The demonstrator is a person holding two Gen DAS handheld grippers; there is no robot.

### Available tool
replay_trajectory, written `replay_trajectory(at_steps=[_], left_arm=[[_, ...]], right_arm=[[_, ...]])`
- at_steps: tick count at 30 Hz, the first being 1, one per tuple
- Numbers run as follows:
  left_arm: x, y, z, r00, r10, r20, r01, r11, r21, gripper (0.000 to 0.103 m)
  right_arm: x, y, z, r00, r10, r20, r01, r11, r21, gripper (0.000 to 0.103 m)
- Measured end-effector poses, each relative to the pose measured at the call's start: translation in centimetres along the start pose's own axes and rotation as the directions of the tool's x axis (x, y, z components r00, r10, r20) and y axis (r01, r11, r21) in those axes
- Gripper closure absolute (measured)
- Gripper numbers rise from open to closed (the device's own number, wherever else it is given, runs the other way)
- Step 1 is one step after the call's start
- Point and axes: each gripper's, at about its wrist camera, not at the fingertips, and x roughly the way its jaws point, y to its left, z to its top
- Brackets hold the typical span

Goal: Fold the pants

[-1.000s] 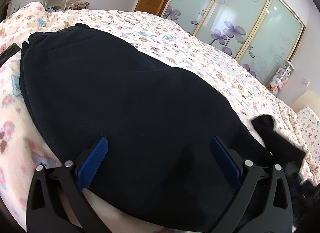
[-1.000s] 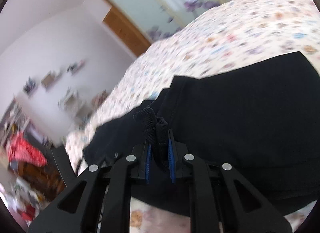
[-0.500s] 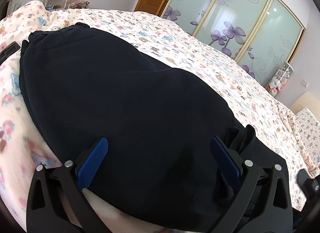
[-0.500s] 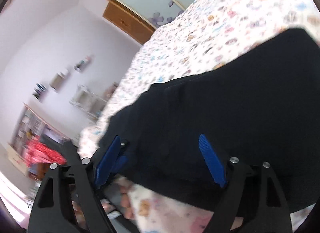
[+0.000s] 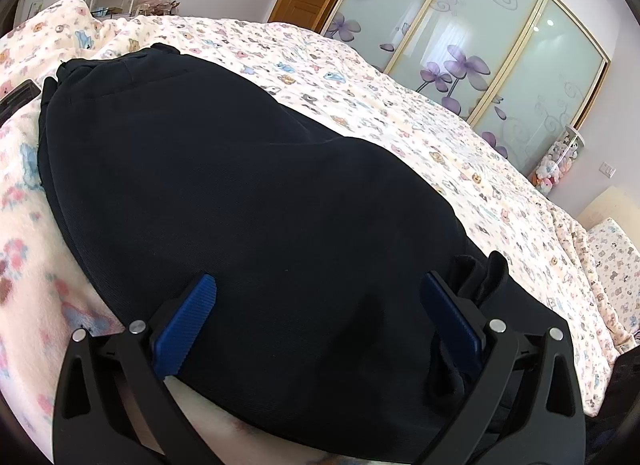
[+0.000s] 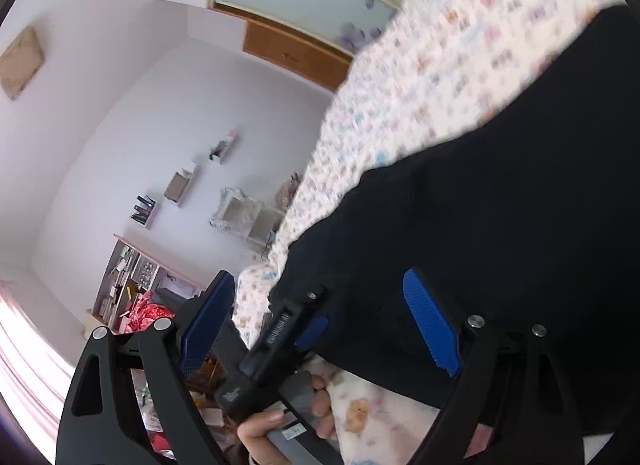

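The black pants [image 5: 248, 201] lie folded on the bed [image 5: 460, 137], a dark mound on its flower-and-animal-print cover, reaching from the 6 o'clock edge of the left wrist view up toward 10 o'clock. A bunched bit of the cloth [image 5: 478, 273] stands up at about 4 o'clock, just beyond the right blue pad.

The left tongs [image 5: 318, 313] are spread wide and released — the blue pads [image 5: 188, 321] sit over the near edge of the pants with nothing clamped between them.

In the right wrist view the right tongs [image 6: 320, 317] are wide apart too, having just been opening; they grip nothing, though the edge of the pants [image 6: 500, 205] and the other tool, held in the person's hand [image 6: 276, 421], show between the pads. That view is tilted and blurred, with the pants filling the side from 1 to 5 o'clock.
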Motion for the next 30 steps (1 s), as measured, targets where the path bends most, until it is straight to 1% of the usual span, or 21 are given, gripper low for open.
replay_trajectory(at_steps=[1, 2, 3, 4, 5, 6, 7, 8, 9, 10, 11, 12, 14, 16, 18, 20, 22, 23, 25, 27, 30], left_arm=[[0.0, 0.0, 0.0, 1.000, -0.001, 0.000, 0.001, 1.000, -0.001, 0.002], [0.0, 0.0, 0.0, 1.000, -0.004, 0.002, 0.004, 1.000, -0.002, 0.002], [-0.1, 0.0, 0.0, 1.000, -0.007, 0.003, 0.007, 1.000, -0.004, 0.002], [-0.1, 0.1, 0.1, 1.000, -0.011, 0.004, 0.011, 1.000, -0.008, 0.002], [-0.2, 0.3, 0.1, 1.000, -0.020, 0.007, 0.020, 1.000, -0.018, 0.002], [-0.3, 0.5, 0.2, 1.000, -0.028, 0.012, 0.029, 0.999, -0.029, 0.002], [-0.5, 0.7, 0.2, 0.999, -0.040, 0.017, 0.040, 0.998, -0.040, 0.002], [-0.9, 1.0, 0.2, 0.998, -0.057, 0.032, 0.059, 0.996, -0.062, 0.002], [-1.2, 1.3, 0.3, 0.997, -0.065, 0.047, 0.069, 0.995, -0.079, 0.002], [-1.8, 1.8, 0.4, 0.995, -0.070, 0.069, 0.077, 0.992, -0.103, 0.002], [-2.4, 2.3, 0.6, 0.994, -0.073, 0.086, 0.083, 0.990, -0.118, 0.002], [-3.0, 2.8, 0.9, 0.992, -0.074, 0.098, 0.086, 0.988, -0.128, 0.002], [-4.2, 3.9, 2.0, 0.991, -0.071, 0.117, 0.087, 0.987, -0.138, 0.002], [-5.4, 5.4, 3.3, 0.991, -0.074, 0.113, 0.090, 0.985, -0.150, 0.002], [-6.0, 7.7, 4.7, 0.990, -0.122, 0.064, 0.132, 0.975, -0.177, 0.002], [-6.2, 10.6, 5.9, 0.984, -0.177, 0.003, 0.173, 0.958, -0.228, 0.002], [-6.1, 13.2, 6.7, 0.979, -0.198, -0.039, 0.178, 0.939, -0.293, 0.002], [-6.0, 14.6, 7.1, 0.977, -0.207, -0.052, 0.179, 0.926, -0.331, 0.002], [-5.6, 16.6, 7.4, 0.966, -0.248, -0.066, 0.202, 0.893, -0.401, 0.002], [-4.7, 18.2, 7.6, 0.951, -0.300, -0.080, 0.226, 0.846, -0.483, 0.002], [-3.4, 19.1, 7.9, 0.938, -0.338, -0.081, 0.245, 0.807, -0.537, 0.002]], right_arm=[[0.5, -0.5, -0.3, 0.999, -0.020, -0.031, 0.020, 1.000, 0.013, 0.015], [1.7, -0.9, -0.7, 0.994, -0.076, -0.084, 0.075, 0.997, -0.012, 0.016], [2.4, -0.6, -1.0, 0.985, -0.131, -0.116, 0.125, 0.990, -0.062, 0.017], [3.2, 0.3, -1.6, 0.970, -0.199, -0.141, 0.178, 0.973, -0.147, 0.016], [3.1, 1.0, -2.2, 0.961, -0.234, -0.150, 0.204, 0.960, -0.193, 0.015], [3.1, 1.5, -2.6, 0.957, -0.248, -0.151, 0.213, 0.953, -0.218, 0.015], [2.8, 2.0, -2.6, 0.962, -0.234, -0.140, 0.200, 0.955, -0.220, 0.015], [2.6, 2.4, -2.6, 0.976, -0.186, -0.115, 0.158, 0.964, -0.212, 0.015], [2.5, 2.5, -2.5, 0.982, -0.157, -0.100, 0.133, 0.968, -0.214, 0.013], [2.8, 2.6, -2.5, 0.982, -0.156, -0.102, 0.130, 0.965, -0.227, 0.010], [3.6, 2.3, -2.6, 0.976, -0.174, -0.132, 0.139, 0.961, -0.238, 0.009], [4.4, 2.2, -2.9, 0.963, -0.211, -0.168, 0.161, 0.949, -0.270, 0.008], [5.4, 3.0, -3.6, 0.935, -0.296, -0.193, 0.209, 0.903, -0.375, 0.007], [5.7, 3.7, -3.7, 0.925, -0.317, -0.211, 0.213, 0.890, -0.403, 0.007], [4.9, 4.2, -3.5, 0.926, -0.310, -0.218, 0.210, 0.898, -0.386, 0.007], [3.4, 4.4, -3.0, 0.940, -0.276, -0.199, 0.206, 0.927, -0.315, 0.007], [2.2, 5.1, -2.4, 0.955, -0.248, -0.160, 0.199, 0.941, -0.274, 0.005], [1.1, 5.5, -2.0, 0.964, -0.233, -0.130, 0.193, 0.946, -0.261, 0.001], [-0.3, 6.0, -1.4, 0.974, -0.206, -0.096, 0.177, 0.953, -0.248, 0.001], [-0.7, 6.2, -1.1, 0.977, -0.195, -0.089, 0.170, 0.956, -0.238, 0.001], [-1.1, 5.2, -0.8, 0.975, -0.205, -0.090, 0.182, 0.959, -0.219, 0.001]])
